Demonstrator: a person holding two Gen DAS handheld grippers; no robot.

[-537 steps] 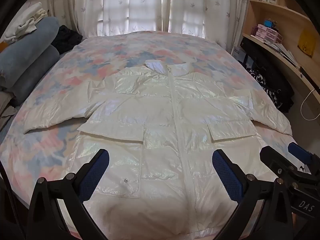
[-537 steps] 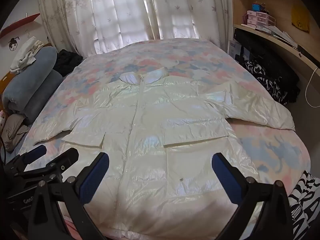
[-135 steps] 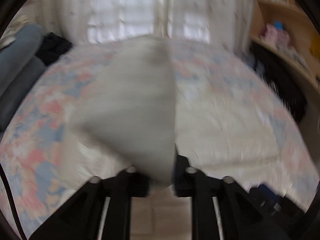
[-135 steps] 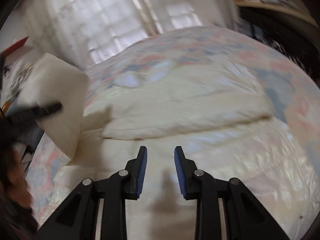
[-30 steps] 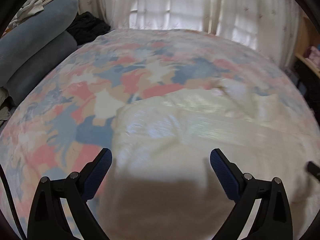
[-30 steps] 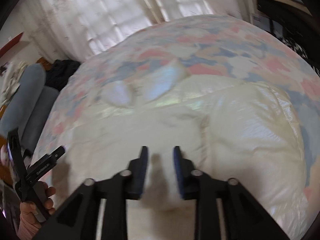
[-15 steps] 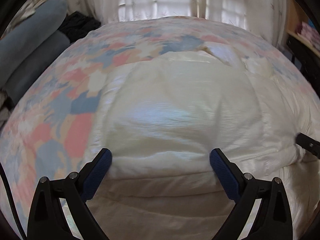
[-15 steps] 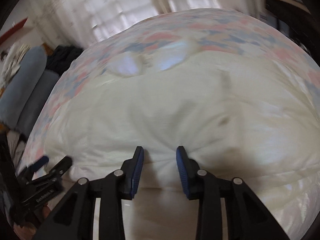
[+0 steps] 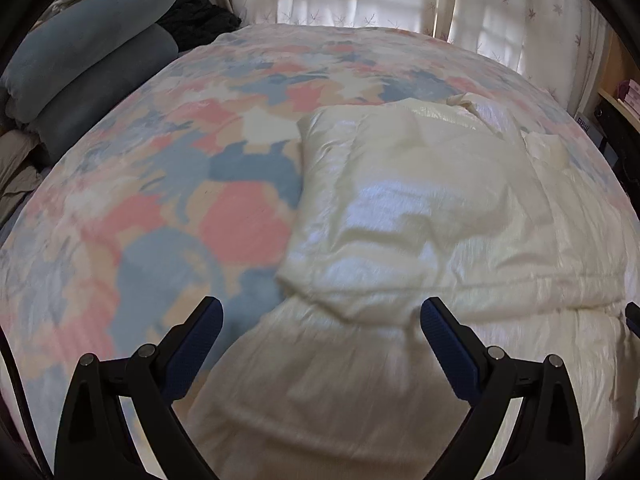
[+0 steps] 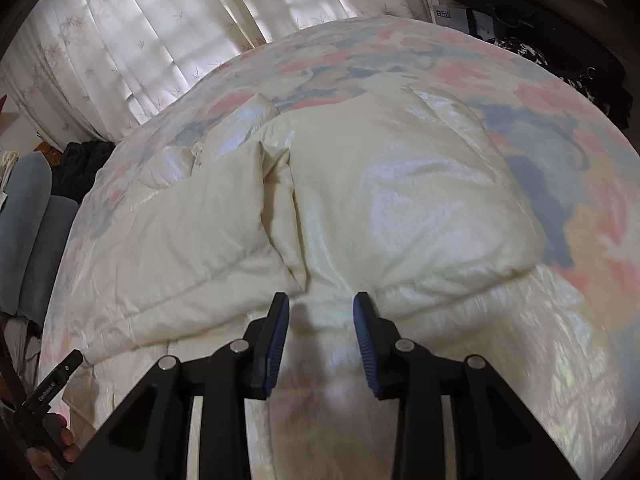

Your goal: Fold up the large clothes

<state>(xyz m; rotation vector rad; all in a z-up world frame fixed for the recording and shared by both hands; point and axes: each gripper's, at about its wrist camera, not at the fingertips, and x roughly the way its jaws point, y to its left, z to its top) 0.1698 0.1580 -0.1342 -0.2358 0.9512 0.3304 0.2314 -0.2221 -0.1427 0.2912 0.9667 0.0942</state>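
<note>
Right wrist only: hand [image 10: 60,446] beside jacket [image 10: 360,208]

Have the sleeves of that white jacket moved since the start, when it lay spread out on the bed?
Yes. Both sleeves of the jacket now lie folded inward over its chest, no longer stretched out across the flowered bedspread.

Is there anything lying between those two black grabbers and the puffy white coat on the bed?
Nothing visible does. The left gripper hangs open right over the white coat, and the right gripper sits part open above its middle, with only the coat's own folded sleeves beneath.
</note>
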